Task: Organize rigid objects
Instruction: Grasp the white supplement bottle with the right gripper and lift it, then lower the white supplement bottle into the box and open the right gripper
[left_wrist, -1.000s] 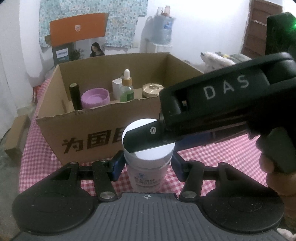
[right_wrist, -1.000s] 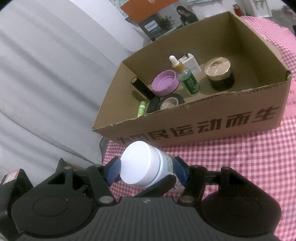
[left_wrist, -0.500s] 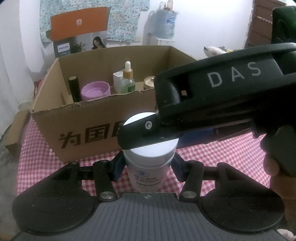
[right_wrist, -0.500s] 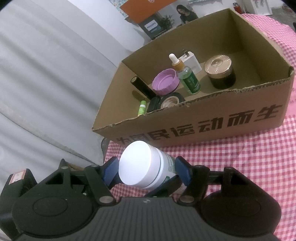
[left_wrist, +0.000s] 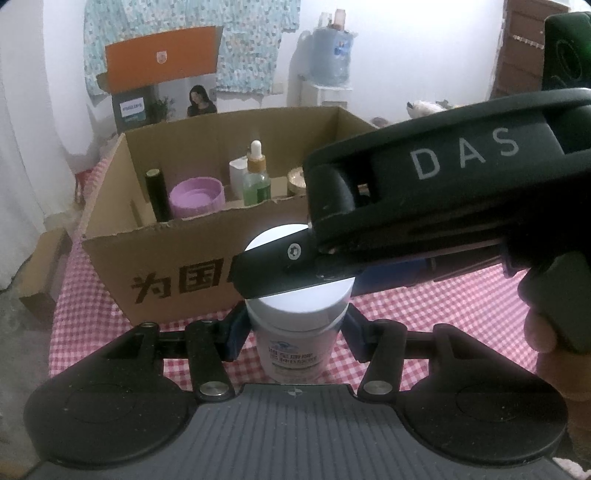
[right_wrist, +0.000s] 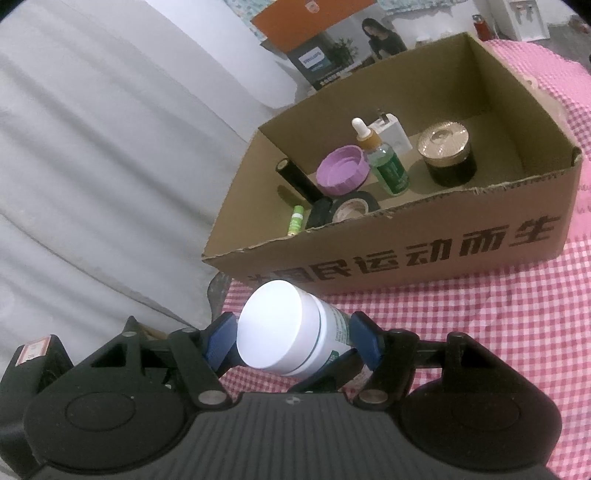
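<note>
White-capped bottle (left_wrist: 297, 314) stands upright between the left tongs (left_wrist: 295, 325), clamped on its body, while the right tongs (right_wrist: 291, 339) bracket its cap, apart, just short of the cardboard box (right_wrist: 424, 251).

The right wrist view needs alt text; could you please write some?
A white-capped bottle sits between the blue pads of the right tongs above a pink checked tablecloth. Behind it, an open cardboard box holds a purple lid, a dropper bottle and a gold-lidded jar.
</note>
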